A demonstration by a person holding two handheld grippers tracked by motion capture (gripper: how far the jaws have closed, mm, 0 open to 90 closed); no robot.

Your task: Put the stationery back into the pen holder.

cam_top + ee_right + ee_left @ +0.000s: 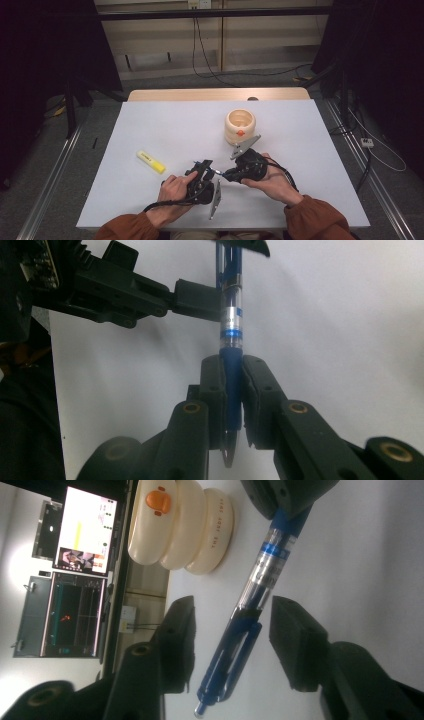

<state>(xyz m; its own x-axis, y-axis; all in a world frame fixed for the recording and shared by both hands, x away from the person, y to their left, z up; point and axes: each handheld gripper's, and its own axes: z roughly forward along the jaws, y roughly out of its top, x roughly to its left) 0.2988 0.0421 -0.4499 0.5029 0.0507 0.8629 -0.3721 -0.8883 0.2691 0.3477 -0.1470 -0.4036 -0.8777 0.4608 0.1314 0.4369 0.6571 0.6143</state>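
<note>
Above the white tabletop [150, 130], the right tool [233, 385] is gripping a blue pen [231, 340] by its grip end, while the left tool [232, 630] is standing wide around its clip end, not touching.

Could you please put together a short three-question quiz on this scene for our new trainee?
1. True or false: the right gripper is shut on the blue pen.
2. In the left gripper view, how do the jaws of the left gripper stand to the pen?
A. clamped on it
B. open, one on each side
C. far off from it
3. Fill in: on the white table, off to the left of the hands, lies a yellow ____.

Key:
1. True; it pinches the grip end near the tip.
2. B; the clip end lies between them, with gaps on both sides.
3. Highlighter. The cream ringed cup stands behind the hands.
</note>
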